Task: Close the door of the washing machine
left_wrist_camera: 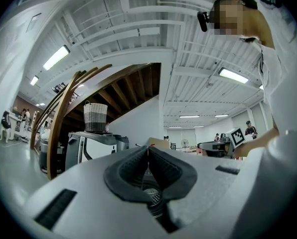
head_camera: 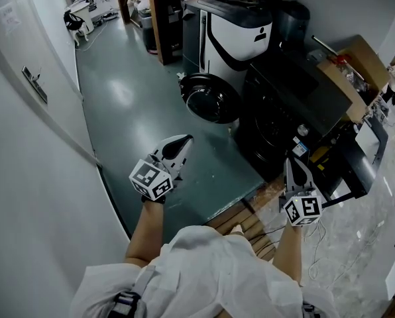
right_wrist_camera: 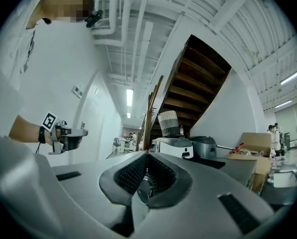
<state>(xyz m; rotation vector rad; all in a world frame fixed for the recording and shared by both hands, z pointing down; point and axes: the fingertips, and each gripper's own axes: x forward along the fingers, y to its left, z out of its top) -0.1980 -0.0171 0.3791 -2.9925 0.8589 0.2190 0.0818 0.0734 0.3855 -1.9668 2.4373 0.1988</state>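
Door (head_camera: 211, 99): 1, open | washing machine (head_camera: 287, 108): 1 | left hand-held gripper (head_camera: 185, 139), right hand-held gripper (head_camera: 289, 159): 2, pressed together

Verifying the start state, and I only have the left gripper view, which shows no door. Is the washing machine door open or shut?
Observer: Open. In the head view the round door stands swung out over the floor, away from the dark washing machine.
Operator: Is either gripper on it?
Observer: No. The left gripper is nearest but is short of the door with floor showing between them. The right gripper is off to the other side.
Operator: Is the right one carrying anything?
Observer: No. The right gripper view shows its fingers together with nothing between them.
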